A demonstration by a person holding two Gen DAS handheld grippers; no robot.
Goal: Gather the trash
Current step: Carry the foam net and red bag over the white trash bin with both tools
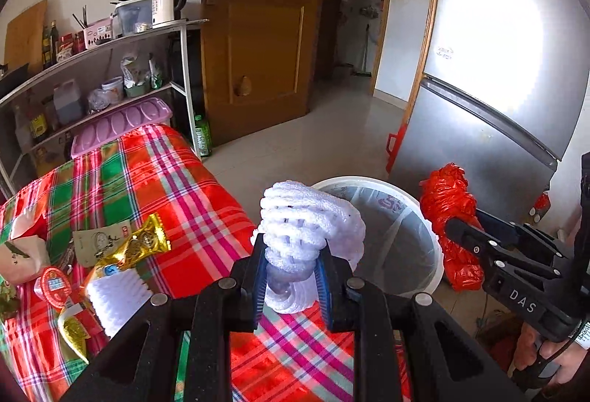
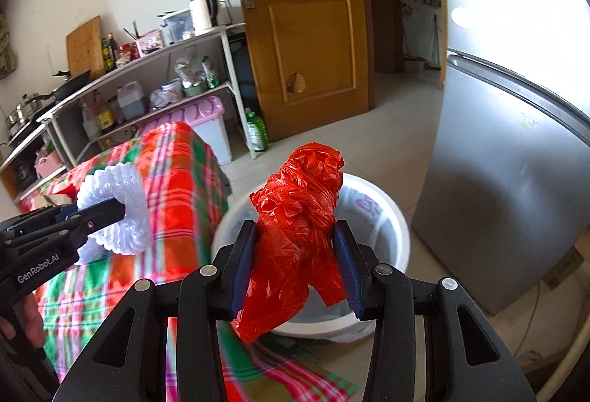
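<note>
My left gripper (image 1: 291,256) is shut on a white foam fruit net (image 1: 309,221) and holds it above the table's right edge, beside the white trash bucket (image 1: 431,217). The net also shows in the right wrist view (image 2: 118,206). My right gripper (image 2: 295,254) is shut on a crumpled red plastic bag (image 2: 298,229), held over the bucket (image 2: 387,217). The bag also shows in the left wrist view (image 1: 450,210). More trash lies on the plaid tablecloth (image 1: 155,173): a gold wrapper (image 1: 140,247), another foam net (image 1: 118,295), a red-lidded cup (image 1: 55,286).
A grey fridge (image 1: 479,100) stands right of the bucket. A metal shelf (image 1: 110,44) with a kettle and bottles lines the left wall. A purple-lidded bin (image 1: 121,125) and a green bottle (image 1: 202,136) stand behind the table. A wooden door (image 1: 258,33) stands open.
</note>
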